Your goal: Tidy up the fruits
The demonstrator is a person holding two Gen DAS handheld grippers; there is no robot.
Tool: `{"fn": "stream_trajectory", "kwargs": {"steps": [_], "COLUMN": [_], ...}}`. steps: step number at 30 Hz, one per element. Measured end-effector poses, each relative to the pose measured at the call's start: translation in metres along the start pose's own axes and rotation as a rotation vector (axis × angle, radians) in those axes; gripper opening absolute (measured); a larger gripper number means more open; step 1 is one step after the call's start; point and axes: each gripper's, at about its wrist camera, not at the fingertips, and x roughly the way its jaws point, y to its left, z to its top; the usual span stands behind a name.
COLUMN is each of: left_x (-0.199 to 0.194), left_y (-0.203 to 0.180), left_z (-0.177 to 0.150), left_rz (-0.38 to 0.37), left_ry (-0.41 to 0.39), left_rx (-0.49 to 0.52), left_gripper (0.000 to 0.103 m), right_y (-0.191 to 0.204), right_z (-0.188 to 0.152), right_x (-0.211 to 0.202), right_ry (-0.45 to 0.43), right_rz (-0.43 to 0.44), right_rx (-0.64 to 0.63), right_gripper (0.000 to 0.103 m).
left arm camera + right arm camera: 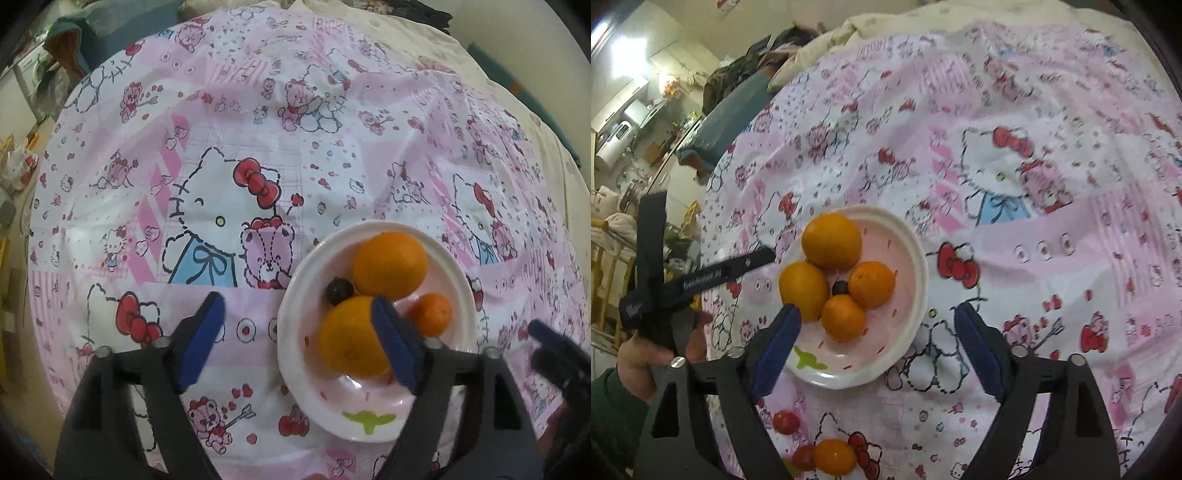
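Both hand-held grippers hang over a bed spread with a pink cartoon-cat sheet (258, 155). We see the left gripper (295, 332) at the bottom of its own view, its blue pads (201, 339) spread wide with nothing between them; one pad merely overlaps an orange in the picture. We see the right gripper (875, 350) low in its own view, likewise wide open and holding nothing.

We find the fruit gathered on a white plate (912, 295) left of centre in the right wrist view: four oranges of differing size, the largest (831, 240) toward the top, ringed around one small dark berry (840, 287). In the left wrist view the same plate sits at lower right, with only three oranges showing. Off the plate, at the bottom left of the right wrist view, lie two small red tomatoes (786, 422) and a small orange fruit (834, 456) on the sheet.

We judge these loose pieces light, smooth-skinned and prone to roll on soft bedding. The tomatoes look thin-skinned and easily crushed, so we would close gently across the widest part from above. Oranges are firmer and tolerate a fuller squeeze. A hand (646, 362) in a dark green sleeve holds the left gripper's handle at the left edge.
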Motion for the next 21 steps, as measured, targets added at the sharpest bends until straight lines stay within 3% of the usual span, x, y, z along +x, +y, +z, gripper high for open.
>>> {"fn": "stream_trajectory", "kwargs": {"steps": [11,21], "left_x": [-0.028,-0.060], "left_y": [0.005,0.018], "left_z": [-0.024,-0.060], "left_rz": [0.003,-0.049], "left_ry": [-0.008,0.037], "left_rx": [-0.013,-0.119], "left_gripper": [0.085,0.085], "right_y": [-0.011,-0.003], "right_z": [-0.008,-0.025], "right_x": [-0.018,-0.057], "right_ry": [-0.016,-0.075], "right_rz": [-0.008,-0.005], "right_rx": [0.056,0.066], "right_gripper": [0.094,0.094]}}
